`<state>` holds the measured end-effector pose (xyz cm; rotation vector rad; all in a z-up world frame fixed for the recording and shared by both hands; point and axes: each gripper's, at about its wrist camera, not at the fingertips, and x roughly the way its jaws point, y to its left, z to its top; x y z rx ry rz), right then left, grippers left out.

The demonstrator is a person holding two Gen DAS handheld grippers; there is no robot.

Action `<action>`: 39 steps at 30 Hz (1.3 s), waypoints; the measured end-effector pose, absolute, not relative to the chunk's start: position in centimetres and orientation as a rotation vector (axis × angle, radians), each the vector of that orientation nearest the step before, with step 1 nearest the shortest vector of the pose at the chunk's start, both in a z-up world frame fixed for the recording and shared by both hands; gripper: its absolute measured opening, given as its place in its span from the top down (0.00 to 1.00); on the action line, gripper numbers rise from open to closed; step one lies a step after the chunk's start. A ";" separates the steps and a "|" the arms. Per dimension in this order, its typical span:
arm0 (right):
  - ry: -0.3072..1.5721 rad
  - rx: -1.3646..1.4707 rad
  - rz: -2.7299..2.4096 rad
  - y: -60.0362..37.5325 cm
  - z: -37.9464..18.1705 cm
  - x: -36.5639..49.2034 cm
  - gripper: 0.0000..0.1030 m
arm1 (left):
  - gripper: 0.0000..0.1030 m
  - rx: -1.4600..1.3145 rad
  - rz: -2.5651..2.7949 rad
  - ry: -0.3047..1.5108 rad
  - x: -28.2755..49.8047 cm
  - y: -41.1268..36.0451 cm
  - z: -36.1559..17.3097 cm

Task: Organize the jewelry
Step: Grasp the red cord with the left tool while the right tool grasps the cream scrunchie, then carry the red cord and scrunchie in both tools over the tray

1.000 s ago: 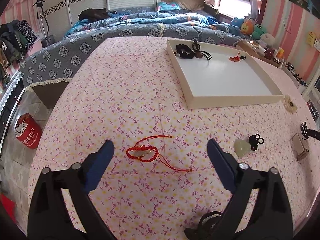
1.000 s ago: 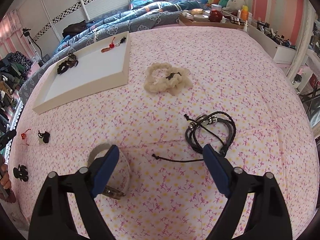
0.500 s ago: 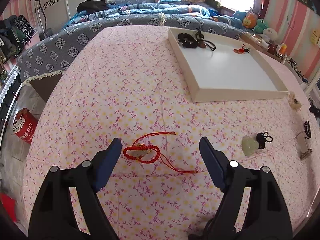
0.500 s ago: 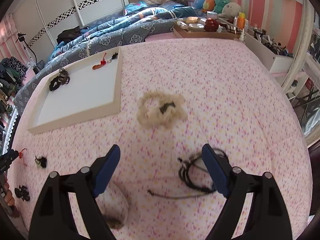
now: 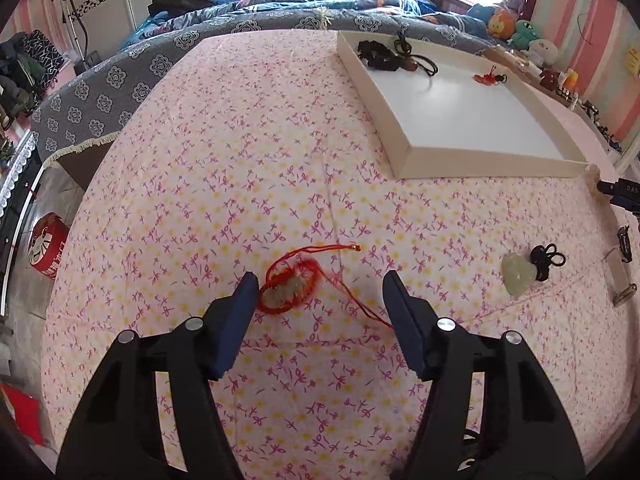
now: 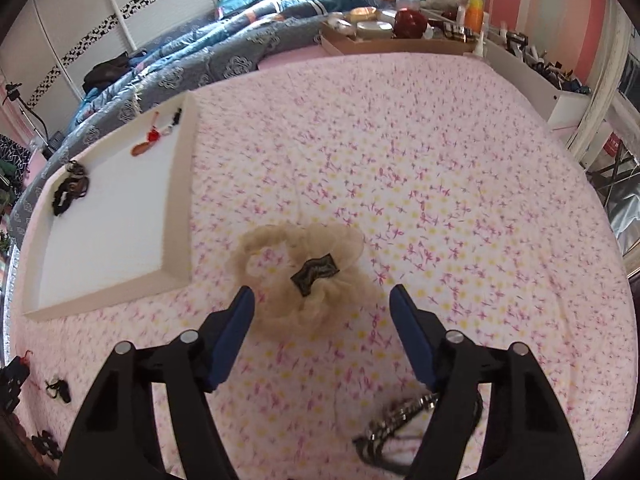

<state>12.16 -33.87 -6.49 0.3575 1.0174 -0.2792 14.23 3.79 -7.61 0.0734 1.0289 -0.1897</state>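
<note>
The left gripper [image 5: 318, 290] jaws are being closed around the red bracelet [image 5: 290, 290]; the right gripper [image 6: 322, 302] jaws are being closed around the beige scrunchie [image 6: 308, 276], neither yet pinched.

Bright daylight, fisheye-bent edges, right wrist view motion-blurred.

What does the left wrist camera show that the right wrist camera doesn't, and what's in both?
Only the left wrist view shows the red cord bracelet between the closing jaws of the left gripper, not yet pinched, and the pale green pendant.

Only the right wrist view shows the beige scrunchie between the right gripper's closing jaws, and the black braided bracelet under its right finger.

Both show the white tray holding dark bracelets and a small red charm.
</note>
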 end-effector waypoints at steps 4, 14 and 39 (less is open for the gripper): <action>1.028 0.367 -0.281 -34.0 -7.2 12.2 0.46 | 0.56 0.085 -0.204 1.037 14.1 3.5 -7.9; 1.018 0.340 -0.274 -34.0 -7.0 12.3 0.76 | 0.94 0.084 -0.200 1.029 15.0 3.9 -7.8; 0.923 0.330 -0.260 -35.3 -1.5 13.1 0.88 | 0.95 0.067 -0.290 0.862 19.8 1.2 0.7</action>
